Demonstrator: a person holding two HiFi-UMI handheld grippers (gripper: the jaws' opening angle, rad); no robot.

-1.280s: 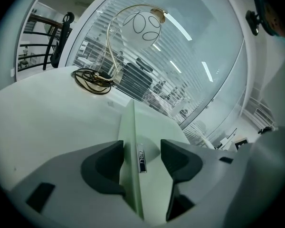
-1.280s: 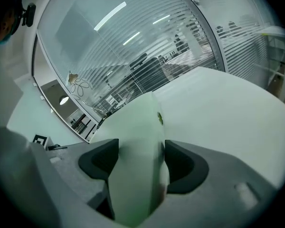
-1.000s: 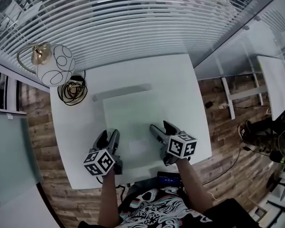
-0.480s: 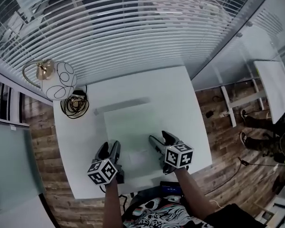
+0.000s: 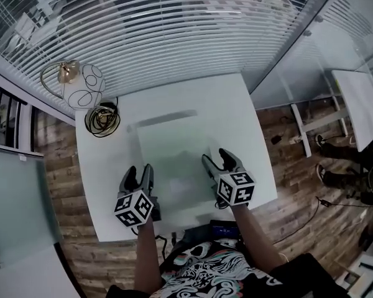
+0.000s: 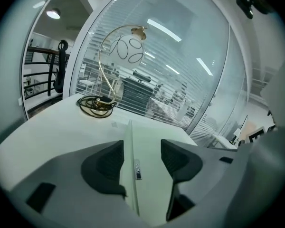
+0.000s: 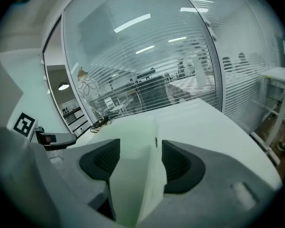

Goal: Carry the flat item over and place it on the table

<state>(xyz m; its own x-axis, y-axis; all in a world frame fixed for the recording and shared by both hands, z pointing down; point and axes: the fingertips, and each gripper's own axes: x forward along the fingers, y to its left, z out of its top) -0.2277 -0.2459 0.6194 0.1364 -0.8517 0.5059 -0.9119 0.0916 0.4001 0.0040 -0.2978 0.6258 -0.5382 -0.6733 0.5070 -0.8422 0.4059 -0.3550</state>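
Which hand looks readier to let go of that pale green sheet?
Left, probably. The left tongs stand apart, and the sheet looks flat on the table there. Between the right tongs, also apart, its edge seems to tilt upward.
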